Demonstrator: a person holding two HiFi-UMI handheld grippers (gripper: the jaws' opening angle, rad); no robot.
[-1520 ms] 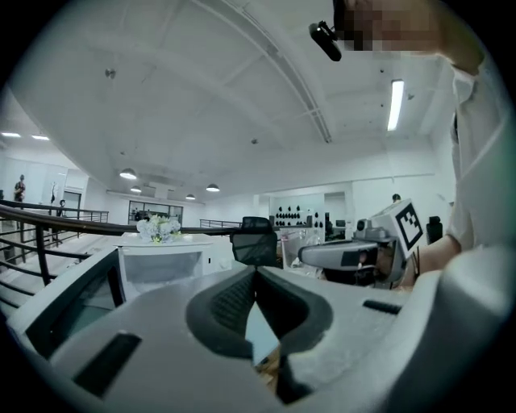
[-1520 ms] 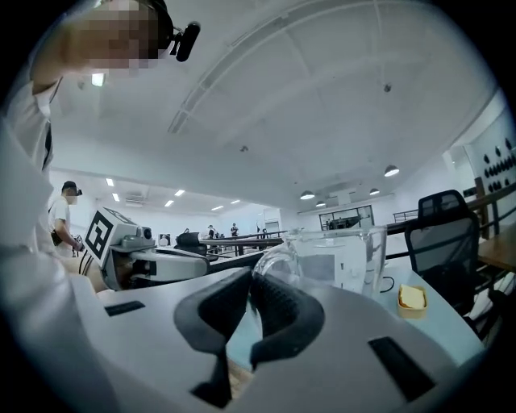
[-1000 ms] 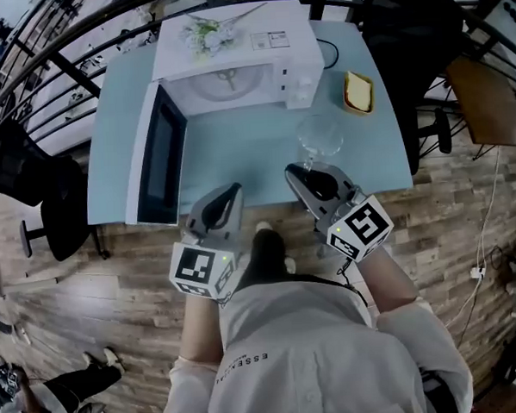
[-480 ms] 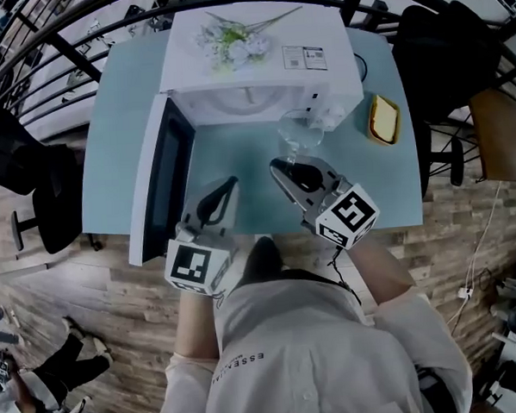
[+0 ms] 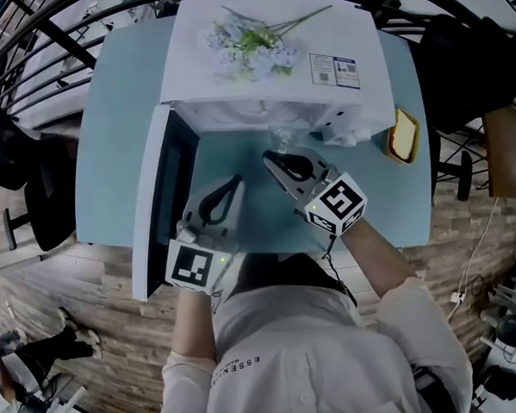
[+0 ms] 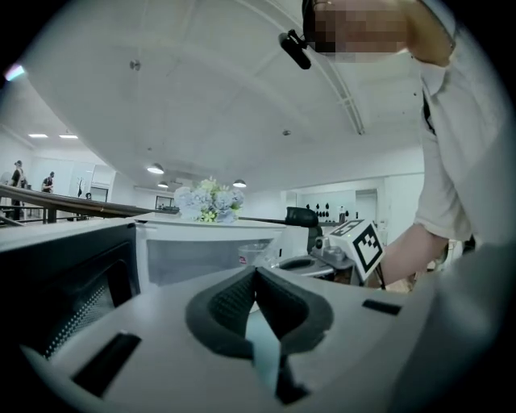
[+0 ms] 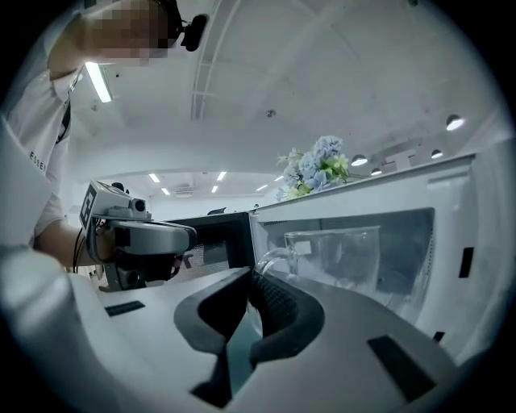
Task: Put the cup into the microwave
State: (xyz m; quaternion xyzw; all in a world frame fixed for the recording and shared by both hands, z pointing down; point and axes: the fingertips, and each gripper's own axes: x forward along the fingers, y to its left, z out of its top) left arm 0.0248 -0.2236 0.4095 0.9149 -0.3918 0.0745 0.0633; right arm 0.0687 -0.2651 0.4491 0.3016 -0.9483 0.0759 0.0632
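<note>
At the mouth of the open microwave [image 5: 201,79], the glass cup [image 5: 282,140] is partly under the roof edge; a second ago it was over the table [image 5: 109,166], short of the opening; the right gripper [image 5: 280,159] has advanced with it, pinching its handle; the cup is upright, rim up, handle pointing back toward the person; the left gripper [image 5: 236,181] is pressed together, empty.

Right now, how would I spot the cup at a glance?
Find the open white microwave on the blue table. At its mouth, the right gripper holds the cup: the only clear glass thing there, with a handle.
</note>
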